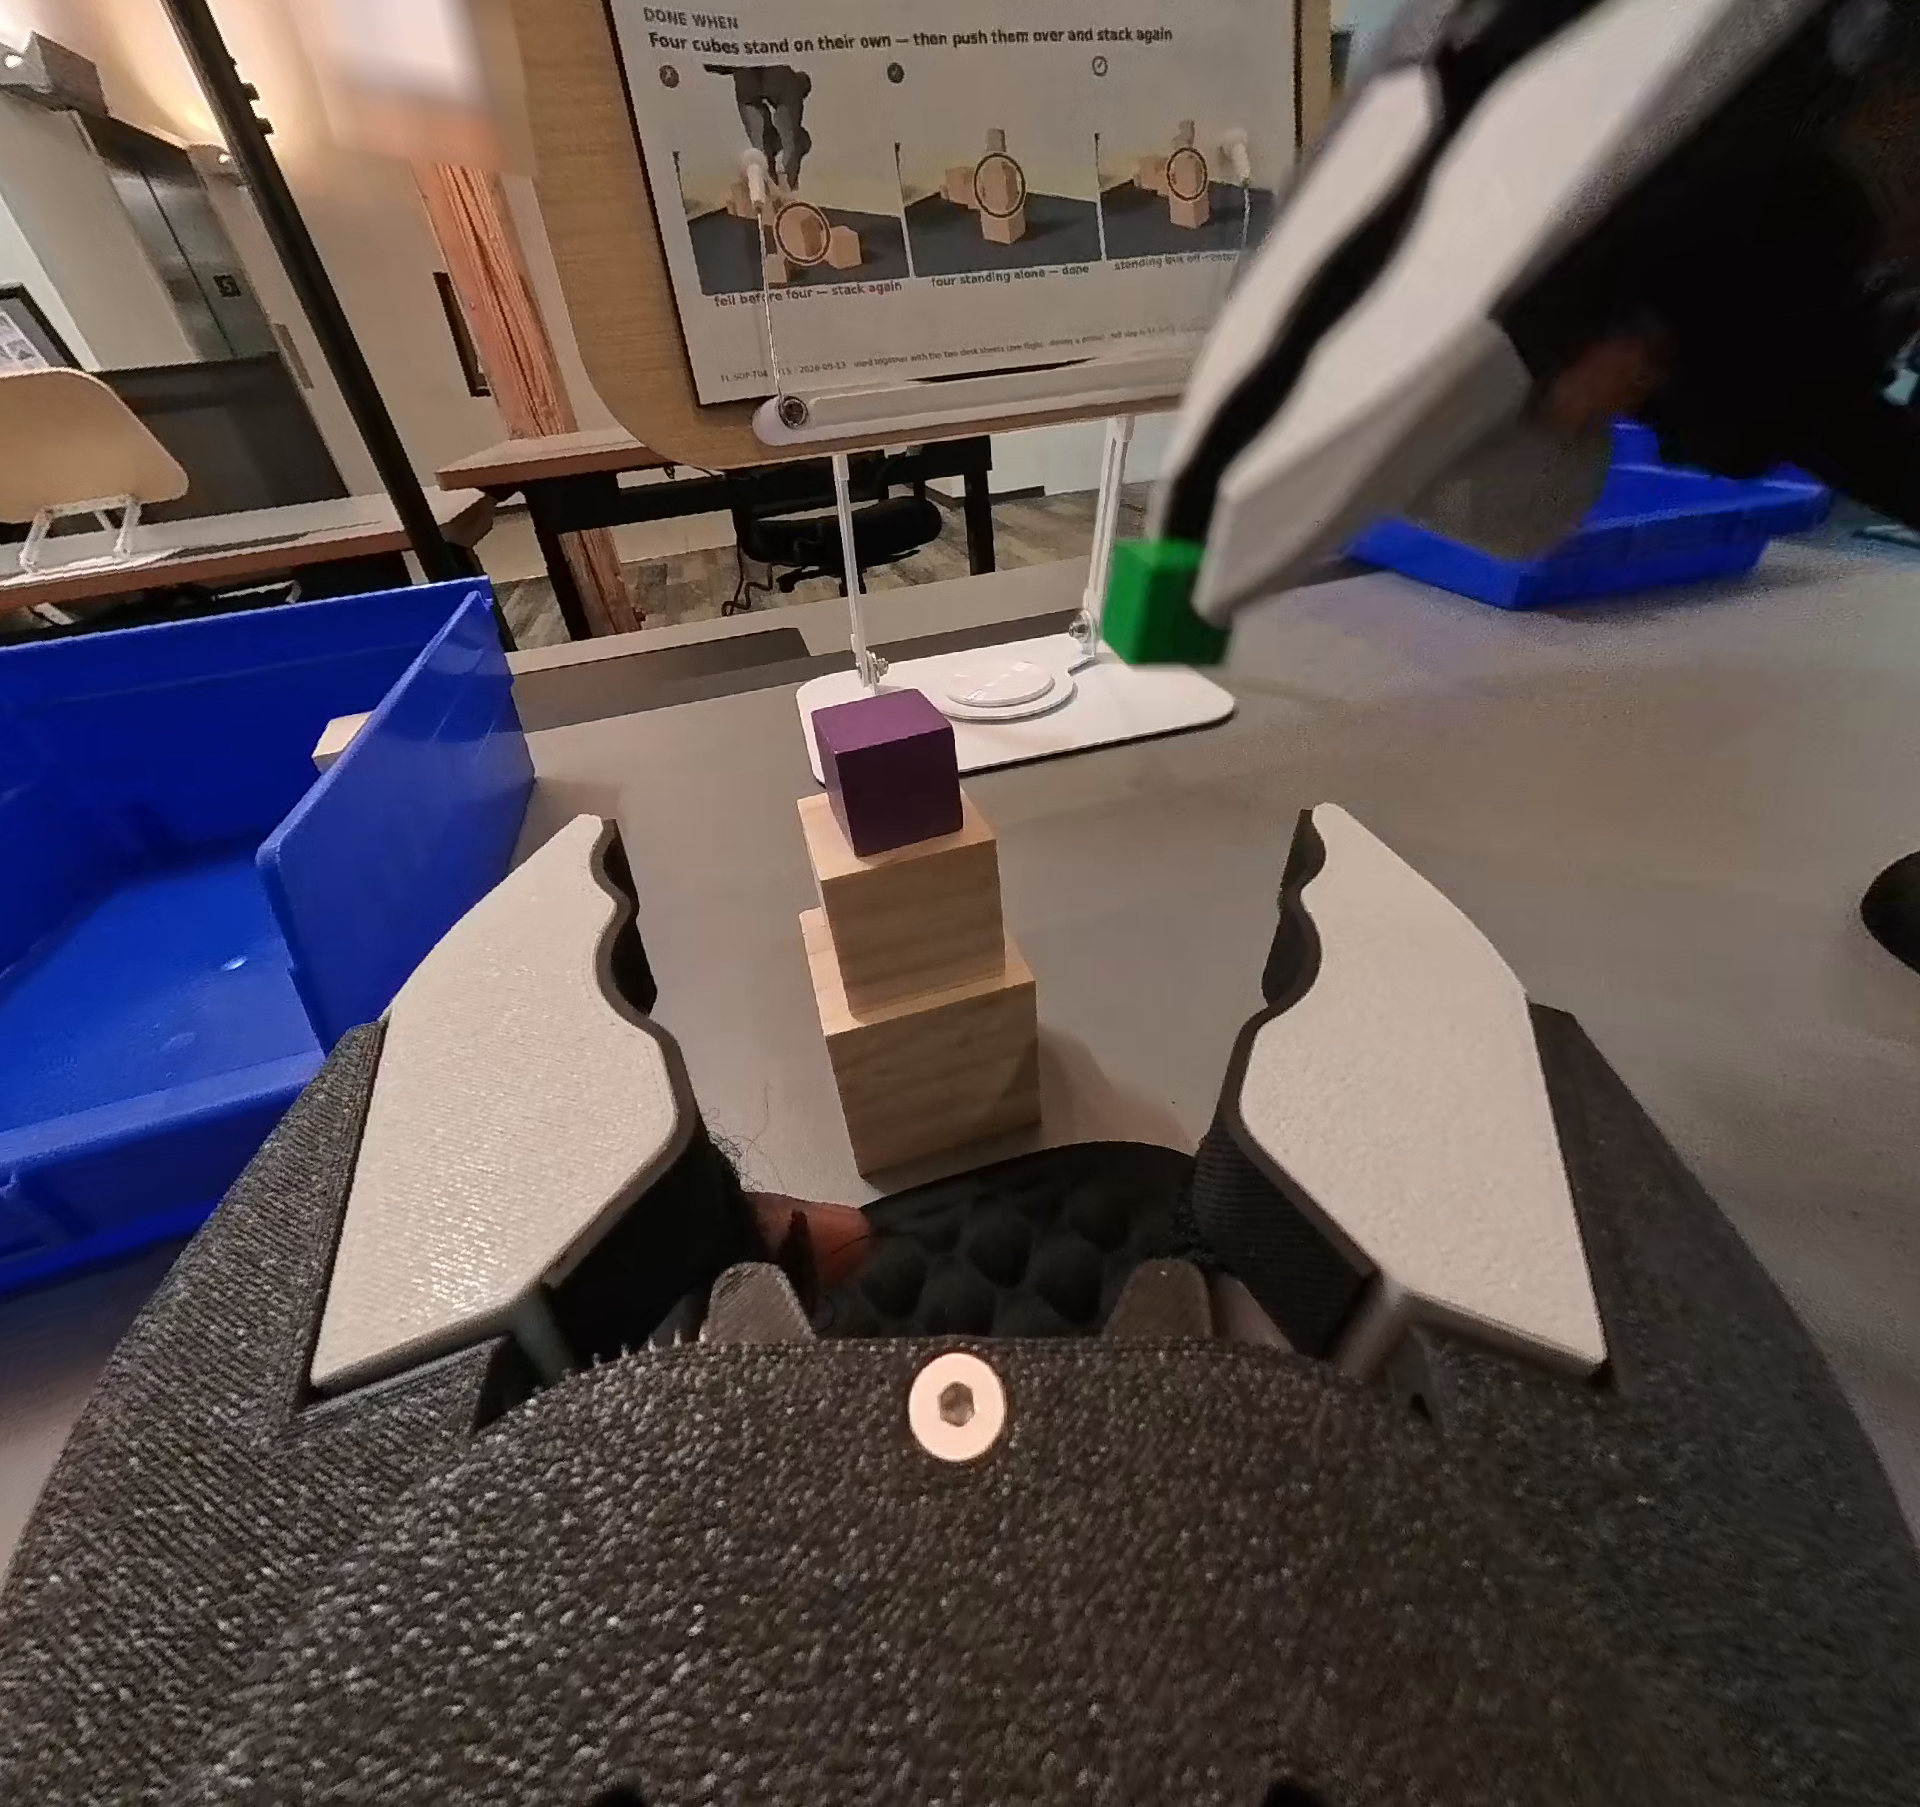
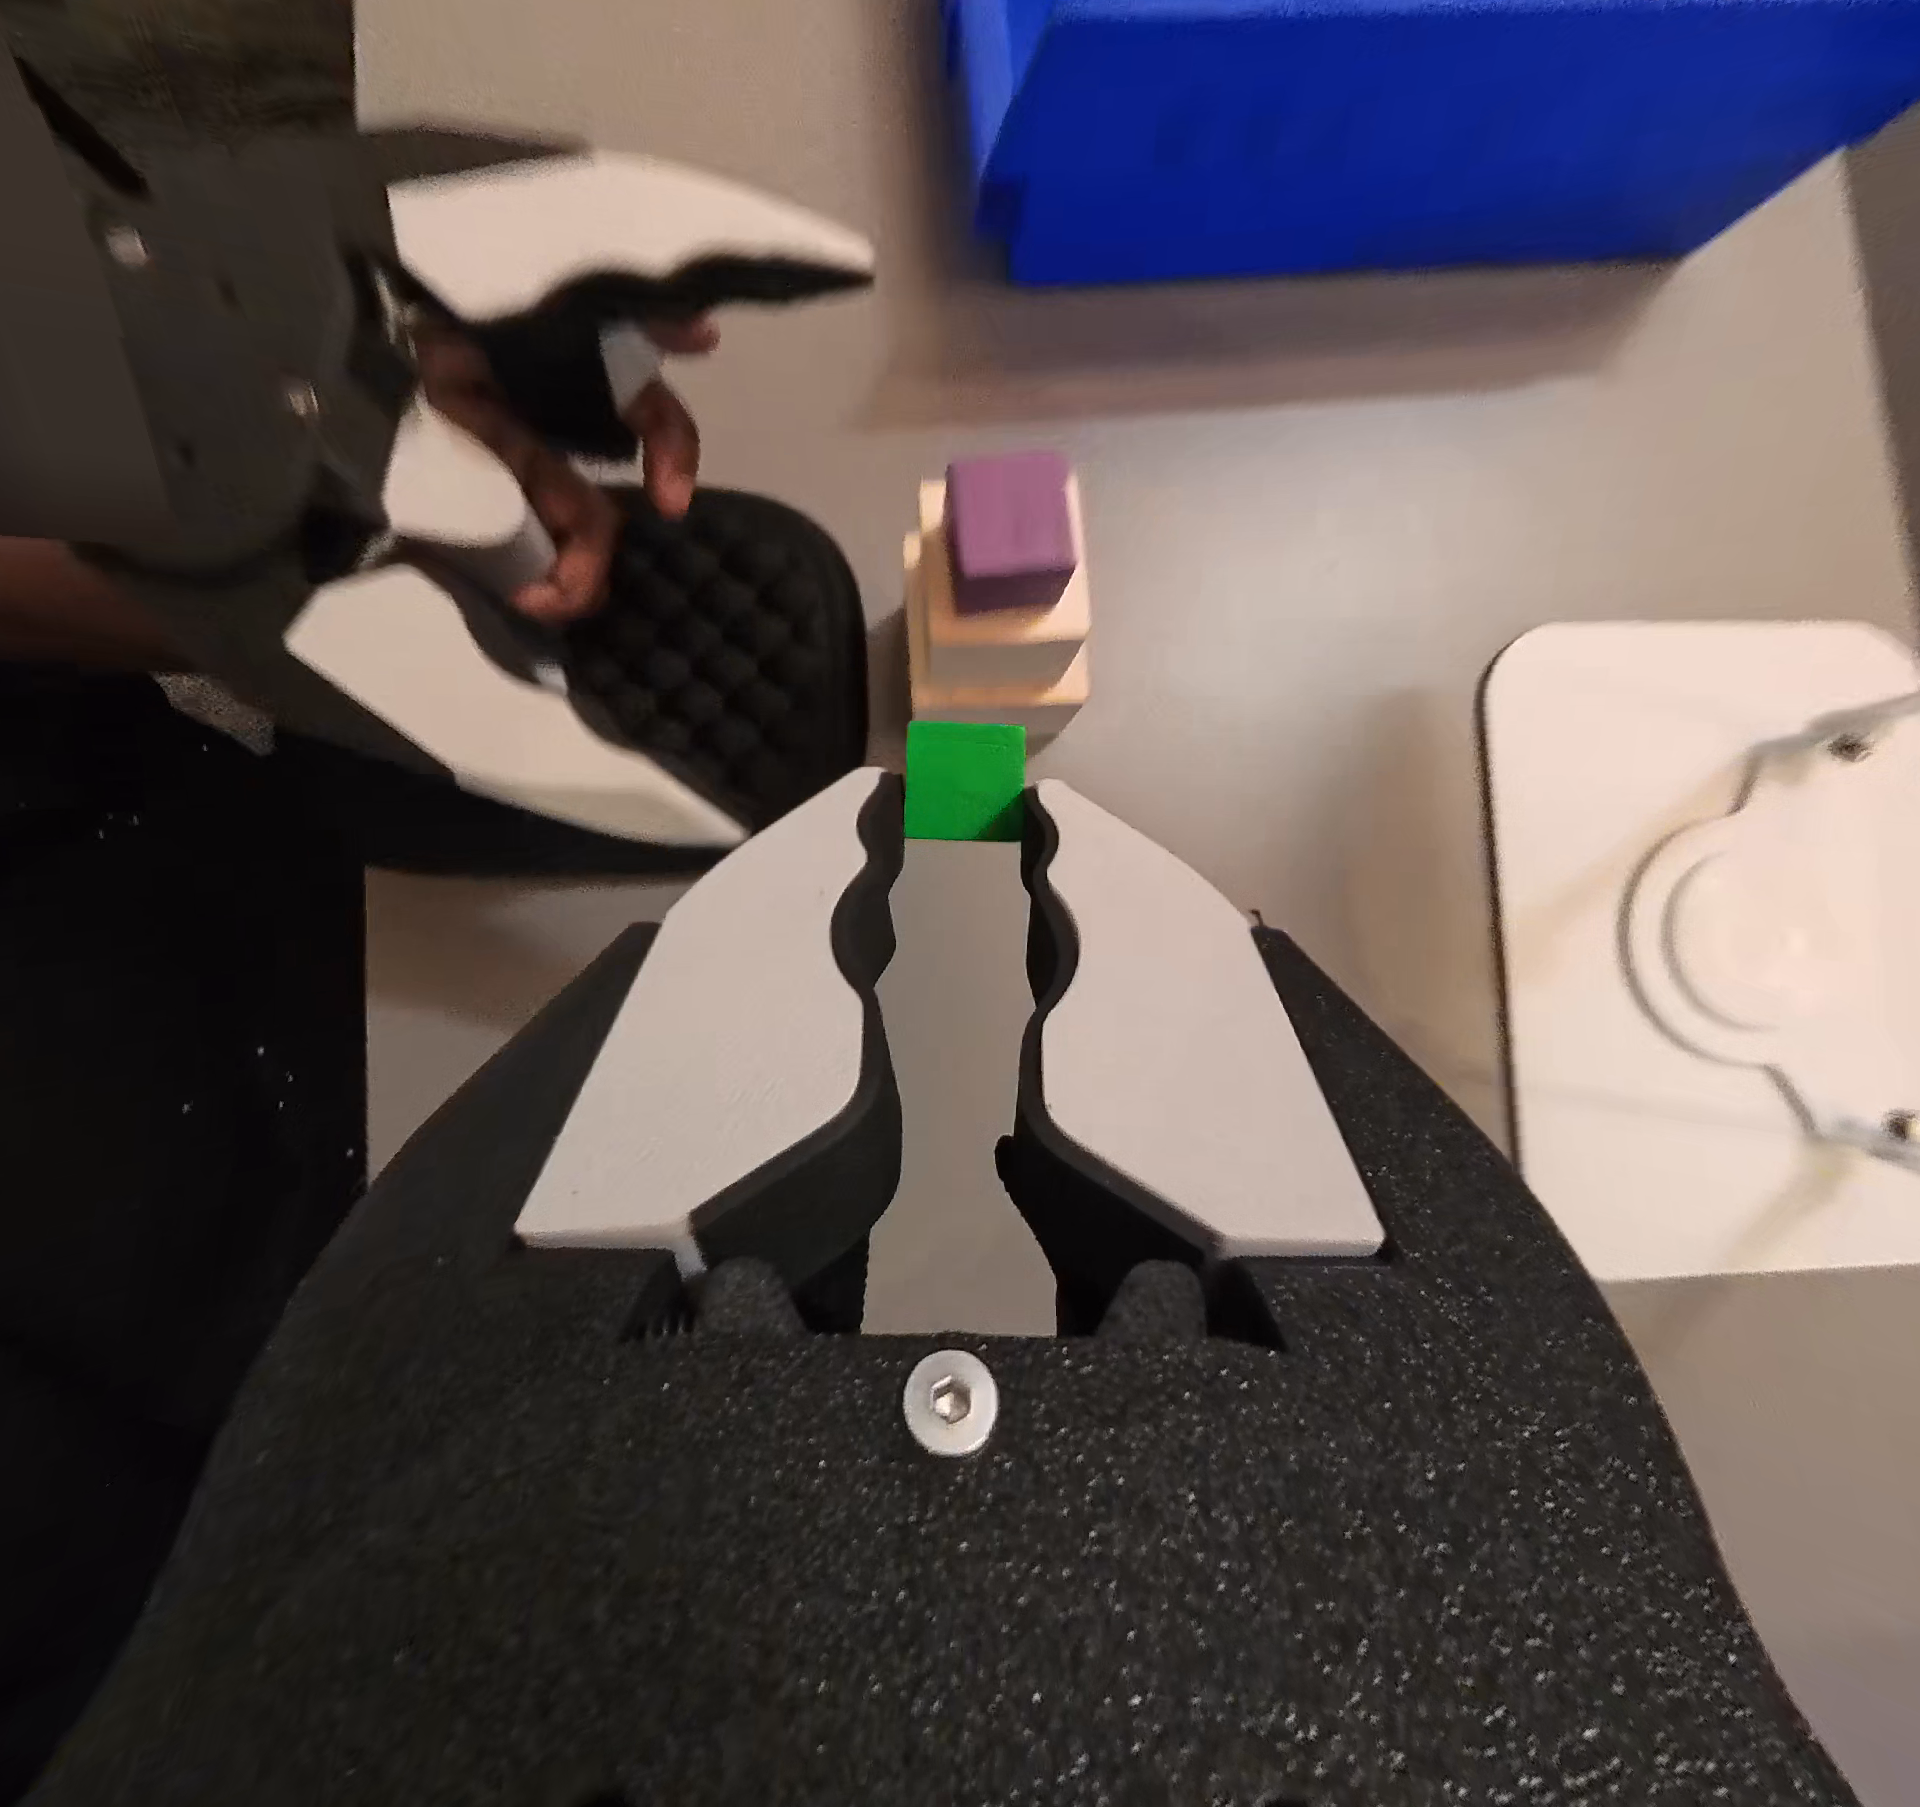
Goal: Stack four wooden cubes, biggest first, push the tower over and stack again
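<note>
Right claw point(image 2: 964, 801): you are pinching a small green cube point(image 2: 964, 781) between its tips, up in the air near the stack.
Left claw point(image 1: 956, 884): you are holding it wide, gripping nothing, the stack in front of it.
Stack: a purple cube point(image 1: 888, 770) is sitting on two wooden blocks point(image 1: 914, 978) on the grey worktop point(image 1: 1455, 874).
Writing: a printed instruction sheet point(image 1: 935, 147) is standing behind; a blue bin point(image 1: 208, 874) is sitting on your left.

The right gripper point(image 2: 964, 801) pinches a small green cube point(image 2: 964, 778) between its fingertips, just short of a stack of two pale wooden blocks point(image 2: 997, 661) topped by a purple cube point(image 2: 1010, 531), a blue plastic bin point(image 2: 1351, 95) beyond.
</note>
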The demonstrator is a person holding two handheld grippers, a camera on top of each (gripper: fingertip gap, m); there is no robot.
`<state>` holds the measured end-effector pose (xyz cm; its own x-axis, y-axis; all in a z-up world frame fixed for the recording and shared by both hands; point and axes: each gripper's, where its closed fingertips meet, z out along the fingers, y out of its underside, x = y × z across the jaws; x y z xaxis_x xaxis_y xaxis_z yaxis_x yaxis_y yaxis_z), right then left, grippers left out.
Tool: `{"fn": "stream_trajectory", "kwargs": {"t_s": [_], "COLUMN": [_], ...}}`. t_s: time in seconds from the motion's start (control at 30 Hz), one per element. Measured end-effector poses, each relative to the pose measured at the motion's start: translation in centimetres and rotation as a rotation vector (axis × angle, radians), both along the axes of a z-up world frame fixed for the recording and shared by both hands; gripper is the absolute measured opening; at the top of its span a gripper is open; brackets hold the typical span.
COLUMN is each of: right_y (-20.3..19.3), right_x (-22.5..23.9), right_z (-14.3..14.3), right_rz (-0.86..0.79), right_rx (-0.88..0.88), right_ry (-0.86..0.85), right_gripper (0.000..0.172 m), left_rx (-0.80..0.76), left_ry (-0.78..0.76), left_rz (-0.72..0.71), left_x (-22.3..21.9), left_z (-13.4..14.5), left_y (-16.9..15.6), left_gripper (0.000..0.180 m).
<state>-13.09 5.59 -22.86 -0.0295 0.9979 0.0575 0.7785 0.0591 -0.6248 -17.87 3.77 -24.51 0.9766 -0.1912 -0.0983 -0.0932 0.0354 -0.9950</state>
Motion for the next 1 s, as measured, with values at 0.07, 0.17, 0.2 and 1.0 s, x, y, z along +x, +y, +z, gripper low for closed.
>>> {"fn": "stream_trajectory", "kwargs": {"t_s": [0.07, 0.17, 0.2, 1.0], "right_y": [0.6, 1.2, 1.3, 1.0], "right_x": [-1.5, -3.4, -3.9, -6.0], "right_z": [1.4, 1.5, 1.2, -0.6], "right_rz": [0.009, 0.027, 0.034, 0.104], "right_rx": [0.004, -0.006, -0.007, 0.012], "right_ry": [0.005, -0.042, -0.065, -0.178], "right_gripper": [0.021, 0.021, 0.021, 0.021], "left_rx": [-0.001, 0.001, 0.001, 0.005], "left_ry": [-0.001, -0.005, -0.007, -0.013], "left_rz": [-0.001, -0.002, -0.003, -0.006], "left_x": [0.0, 0.0, 0.0, -0.1], "left_z": [0.0, 0.0, 0.0, 0.1], "left_y": [0.0, 0.0, 0.0, -0.1], "left_gripper": [0.116, 0.116, 0.116, 0.114]}}
